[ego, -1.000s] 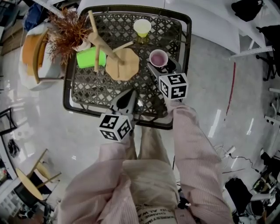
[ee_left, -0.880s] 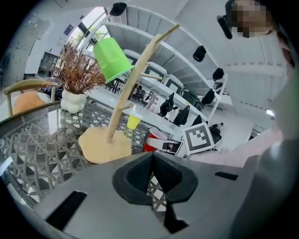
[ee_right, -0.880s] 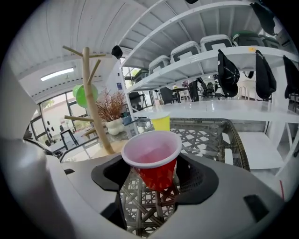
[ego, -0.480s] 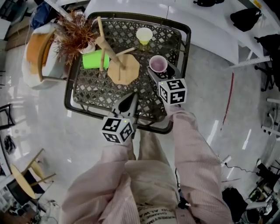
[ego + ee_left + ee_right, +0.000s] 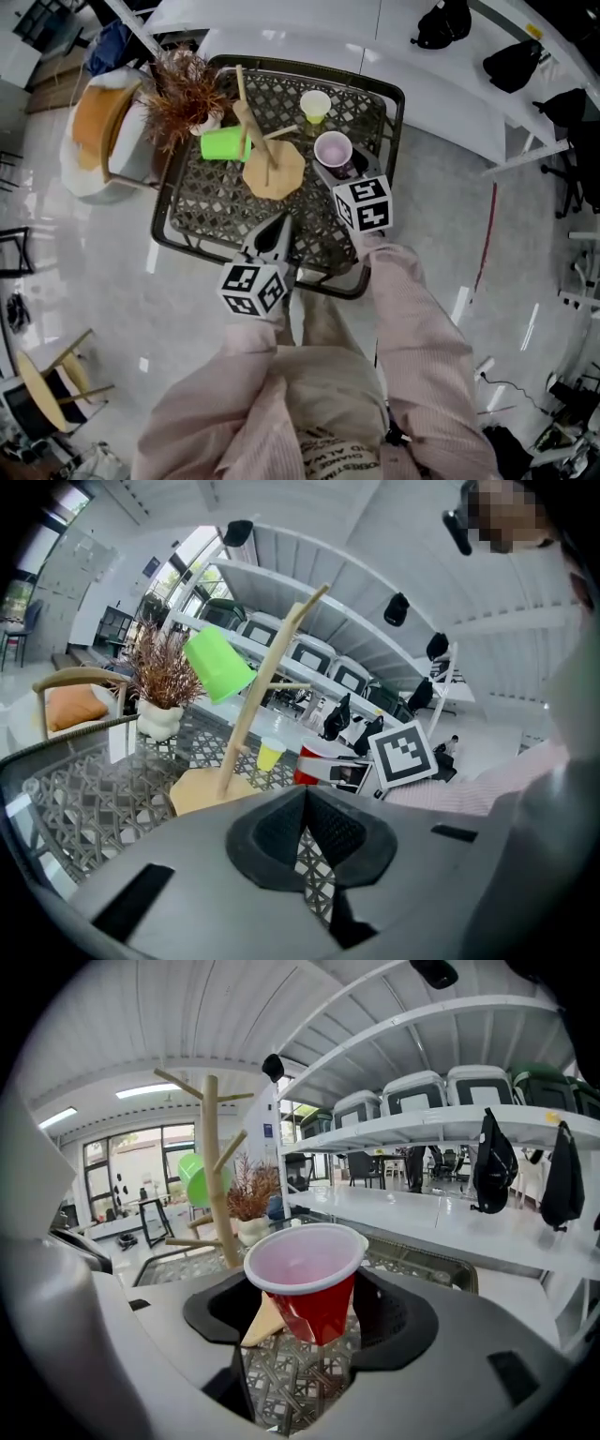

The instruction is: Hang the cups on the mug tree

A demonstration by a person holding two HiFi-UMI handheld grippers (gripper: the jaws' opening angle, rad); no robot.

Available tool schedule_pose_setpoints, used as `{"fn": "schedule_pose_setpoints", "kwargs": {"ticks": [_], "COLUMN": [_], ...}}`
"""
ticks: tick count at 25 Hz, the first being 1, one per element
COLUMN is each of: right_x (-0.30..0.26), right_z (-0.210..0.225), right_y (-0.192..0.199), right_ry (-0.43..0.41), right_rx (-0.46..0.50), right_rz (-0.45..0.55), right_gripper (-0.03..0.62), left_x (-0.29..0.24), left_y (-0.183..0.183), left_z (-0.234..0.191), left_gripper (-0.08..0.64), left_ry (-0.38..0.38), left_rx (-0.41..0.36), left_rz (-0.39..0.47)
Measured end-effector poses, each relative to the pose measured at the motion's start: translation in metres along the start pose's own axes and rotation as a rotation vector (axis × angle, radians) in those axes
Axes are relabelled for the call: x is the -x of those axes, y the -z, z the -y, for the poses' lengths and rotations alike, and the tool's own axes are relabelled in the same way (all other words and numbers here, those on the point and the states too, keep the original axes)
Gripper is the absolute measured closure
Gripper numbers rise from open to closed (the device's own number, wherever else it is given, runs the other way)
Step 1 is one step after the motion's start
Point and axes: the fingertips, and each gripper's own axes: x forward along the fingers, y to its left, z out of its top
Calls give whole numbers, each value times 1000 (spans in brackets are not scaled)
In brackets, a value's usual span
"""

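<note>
Here, two pink sleeves (image 5: 412, 309) reach forward and down from the body, and both grippers are out over the near half of the mesh table (image 5: 211, 202), short of the mug tree (image 5: 273, 170). The left gripper (image 5: 278, 225) hangs just on the near side of the tree's base. It points slightly downward, with its jaws pressed together and nothing between them. The right gripper (image 5: 309, 1312), just right of the base, has just been closing its jaws. They now clamp the red cup (image 5: 305, 1274), which is tilted, mouth up, and clear of the mesh. A green cup (image 5: 223, 144) hangs on a branch at the tree's left. Bare mesh lies between the left gripper and the base. Beyond the tree to the right stands a yellow cup (image 5: 315, 105). To the tree's far left, a dried plant (image 5: 186, 89) crowds the table's rim.
</note>
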Motion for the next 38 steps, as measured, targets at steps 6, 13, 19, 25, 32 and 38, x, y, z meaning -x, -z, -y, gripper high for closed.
{"fn": "schedule_pose_setpoints", "kwargs": {"ticks": [6, 13, 19, 25, 32, 38], "right_x": [2, 2, -3, -3, -3, -5], "right_z": [-11, -22, -28, -44, -55, -66], "right_y": [-27, -53, -73, -81, -92, -95], "right_ry": [-18, -22, -9, 2, 31, 41], "right_rx": [95, 224, 347, 478, 588, 763], "right_rz": [-6, -46, -72, -122, -154, -206], "right_gripper": [291, 291, 291, 291, 291, 291], "left_x": [14, 26, 29, 35, 41, 44], "left_y": [-19, -38, -54, -65, -77, -81], "left_z": [0, -2, -5, -10, -12, -13], "left_gripper": [561, 561, 561, 561, 561, 561], "left_ry": [-18, -28, -15, 0, 19, 31], "left_rx": [-2, -9, -25, -21, -33, -29], "left_rz": [51, 96, 116, 130, 130, 135]}}
